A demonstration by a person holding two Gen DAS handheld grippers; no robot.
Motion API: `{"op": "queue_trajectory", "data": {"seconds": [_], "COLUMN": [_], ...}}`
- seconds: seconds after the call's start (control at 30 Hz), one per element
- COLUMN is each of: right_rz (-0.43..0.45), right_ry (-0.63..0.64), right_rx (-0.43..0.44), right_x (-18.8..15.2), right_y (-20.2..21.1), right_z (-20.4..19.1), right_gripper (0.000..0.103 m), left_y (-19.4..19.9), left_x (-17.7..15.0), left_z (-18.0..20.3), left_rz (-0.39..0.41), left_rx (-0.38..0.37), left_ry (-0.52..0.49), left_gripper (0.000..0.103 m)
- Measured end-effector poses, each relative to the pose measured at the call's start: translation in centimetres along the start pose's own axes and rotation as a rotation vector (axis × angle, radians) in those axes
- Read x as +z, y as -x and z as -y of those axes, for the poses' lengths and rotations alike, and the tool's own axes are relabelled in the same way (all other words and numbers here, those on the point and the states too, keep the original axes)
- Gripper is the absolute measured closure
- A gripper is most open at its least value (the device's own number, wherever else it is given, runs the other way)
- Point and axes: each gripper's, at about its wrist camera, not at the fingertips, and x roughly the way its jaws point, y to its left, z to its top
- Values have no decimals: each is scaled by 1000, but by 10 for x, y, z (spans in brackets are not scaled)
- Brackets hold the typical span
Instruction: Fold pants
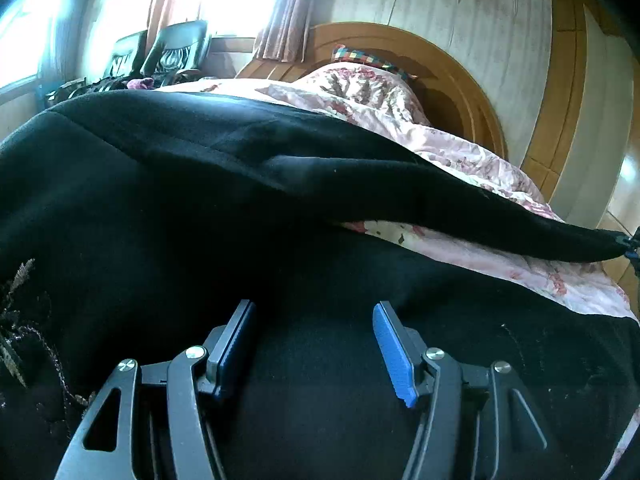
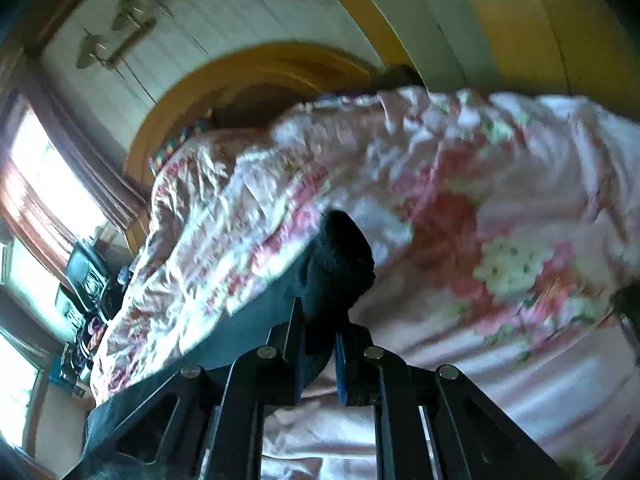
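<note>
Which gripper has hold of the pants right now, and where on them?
The right gripper is shut on the end of one leg of the black pants, lifting it. The left gripper is open over the cloth, holding nothing.

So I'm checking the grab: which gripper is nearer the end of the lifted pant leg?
Right. The right gripper is shut on the leg end; the left gripper hangs open over the pants' body, apart from it.
</note>
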Motion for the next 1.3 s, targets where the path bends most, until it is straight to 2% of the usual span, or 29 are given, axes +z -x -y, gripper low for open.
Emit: {"op": "queue_trajectory", "data": {"seconds": [0.03, 0.1, 0.27, 0.33, 0.4, 0.43, 0.5, 0.57, 0.67, 0.73, 0.87, 0.97, 1.07, 1.2, 1.3], "right_rz": [-1, -20, -154, -176, -157, -157, -126, -83, -57, -83, -180, -226, -240, -221, -203], "right_ry": [-9, 4, 117, 183, 237, 267, 358, 436, 564, 572, 508, 497, 547, 584, 597], "right_rx": [6, -37, -278, -332, -333, -342, -369, -352, -236, -161, -81, -114, -163, -177, -176], "right_x": [2, 3, -25, -41, -49, -51, -60, -72, -95, -106, -129, -149, -164, -178, -182], "right_y": [2, -2, -35, -40, -33, -30, -21, -8, 2, -1, -20, -43, -59, -58, -58], "right_z": [0, 3, 21, 20, 12, 6, -13, -31, -65, -77, -89, -94, -95, -95, -93], "right_gripper": [91, 91, 90, 88, 82, 69, 57, 57, 55, 50, 47, 43, 37, 32, 31], "left_y": [0, 0, 1, 0, 0, 0, 0, 1, 0, 0, 1, 14, 27, 26, 11], "left_x": [0, 0, 0, 0, 0, 0, 1, 0, 0, 3, 21, 42, 74, 130, 178], "left_z": [-1, -1, -1, -1, -1, -1, -1, -1, -1, 0, 5, -3, -18, -43, -82], "left_rz": [0, 0, 0, -1, 0, -1, -1, -1, -6, -30, -129, -113, -73, -49, -51], "left_rx": [0, 1, 0, 1, 1, 1, 1, 3, 6, 14, 36, -18, -41, -3, 70], "left_ry": [0, -1, 0, 0, 0, -1, -1, -2, -4, -10, -9, 41, 61, 80, 156], "left_gripper": [42, 42, 42, 42, 42, 42, 42, 42, 42, 42, 42, 42, 42, 42, 42]}}
